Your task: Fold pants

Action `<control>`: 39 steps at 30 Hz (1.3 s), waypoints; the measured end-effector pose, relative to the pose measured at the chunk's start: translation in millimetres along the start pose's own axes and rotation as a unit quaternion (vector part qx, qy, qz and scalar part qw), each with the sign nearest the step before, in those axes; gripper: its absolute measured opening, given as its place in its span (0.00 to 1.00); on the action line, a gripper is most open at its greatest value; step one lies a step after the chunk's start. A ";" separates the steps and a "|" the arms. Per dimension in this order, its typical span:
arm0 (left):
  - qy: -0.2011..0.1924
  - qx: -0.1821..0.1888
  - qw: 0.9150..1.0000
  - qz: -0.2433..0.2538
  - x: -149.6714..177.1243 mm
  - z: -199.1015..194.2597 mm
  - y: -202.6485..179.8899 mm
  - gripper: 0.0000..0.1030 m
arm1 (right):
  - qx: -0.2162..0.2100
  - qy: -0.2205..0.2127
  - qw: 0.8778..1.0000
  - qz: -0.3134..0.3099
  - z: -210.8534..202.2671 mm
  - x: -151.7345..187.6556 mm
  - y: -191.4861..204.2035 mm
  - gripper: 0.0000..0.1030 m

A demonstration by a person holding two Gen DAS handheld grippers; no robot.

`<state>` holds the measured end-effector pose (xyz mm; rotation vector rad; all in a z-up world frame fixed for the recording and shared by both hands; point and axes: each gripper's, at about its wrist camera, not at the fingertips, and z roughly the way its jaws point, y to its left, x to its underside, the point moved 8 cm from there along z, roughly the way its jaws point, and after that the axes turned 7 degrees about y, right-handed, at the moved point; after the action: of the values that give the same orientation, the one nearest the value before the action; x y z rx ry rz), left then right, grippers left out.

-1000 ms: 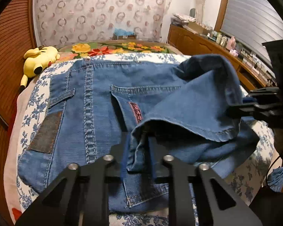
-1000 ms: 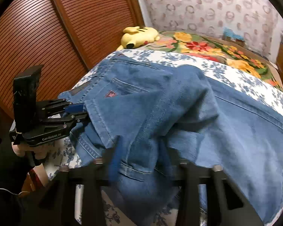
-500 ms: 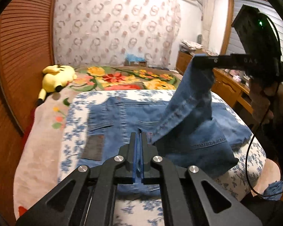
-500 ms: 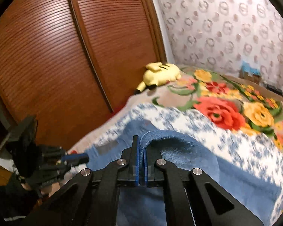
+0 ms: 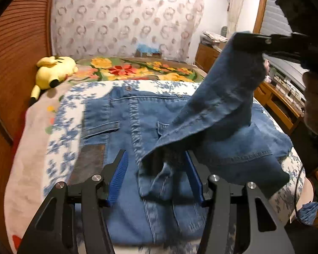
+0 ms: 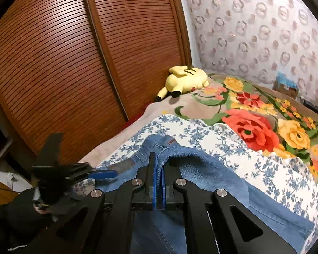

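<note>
Left gripper (image 5: 156,180) opening, jaws now spread around a loose hem of the jeans (image 5: 137,127) instead of shut. Right gripper (image 6: 158,182) clamped on lifted leg above; needs regrasp.

Left gripper (image 5: 156,177) at six o'clock, jaws opening — a hanging denim hem between the blue pads (image 5: 117,177), not pressed. Jeans (image 5: 120,127) spread flat on the blue-flowered sheet (image 5: 61,144). At two o'clock, right gripper (image 5: 235,42) pinching one lifted leg. Yellow plush toy (image 5: 53,72) at ten o'clock.
</note>
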<state>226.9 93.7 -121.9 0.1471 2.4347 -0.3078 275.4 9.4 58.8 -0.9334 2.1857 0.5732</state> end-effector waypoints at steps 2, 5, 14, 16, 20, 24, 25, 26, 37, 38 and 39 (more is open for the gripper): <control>0.002 0.017 1.000 0.001 -2.9 8.4 -3.6 0.52 | 0.001 0.002 1.000 0.005 0.0 0.0 -0.6 0.03; 0.005 0.037 0.999 0.008 -2.5 10.0 -11.3 0.11 | 0.000 0.005 1.000 0.010 2.2 -1.2 -1.8 0.03; -0.042 0.022 0.999 -0.005 11.8 -69.7 -2.6 0.07 | -0.035 0.000 0.999 0.013 29.9 -28.7 12.8 0.03; -0.044 0.011 0.999 -0.017 18.0 -81.8 9.8 0.07 | -0.047 0.000 0.999 0.010 41.4 -39.6 24.2 0.03; -0.026 -0.023 0.998 -0.051 34.3 -80.1 38.6 0.07 | -0.037 0.021 0.999 -0.005 80.9 -43.8 42.7 0.04; -0.006 -0.039 0.997 -0.063 46.5 -64.7 49.2 0.07 | -0.014 0.048 0.999 0.000 109.3 -31.7 33.7 0.34; -0.003 -0.043 0.997 -0.063 47.8 -62.8 50.2 0.07 | -0.009 0.045 0.999 0.005 108.4 -31.6 28.5 0.37; -0.001 -0.046 0.997 -0.064 47.5 -58.8 50.3 0.07 | -0.005 0.043 0.999 0.011 106.8 -31.8 23.5 0.39; 0.009 -0.049 0.996 -0.071 38.8 -47.1 59.6 0.58 | 0.079 0.045 0.993 0.078 74.4 9.7 -81.2 0.42; 0.009 -0.052 0.996 -0.070 37.3 -45.7 59.6 0.60 | 0.084 0.052 0.992 0.083 77.2 15.5 -86.4 0.42; 0.009 -0.056 0.996 -0.068 34.8 -45.0 58.1 0.60 | 0.088 0.059 0.991 0.086 80.9 21.0 -90.4 0.42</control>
<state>183.3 162.3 -121.0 -0.0652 2.4784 -0.2311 366.4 -8.7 -22.1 -0.7051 2.3947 0.4065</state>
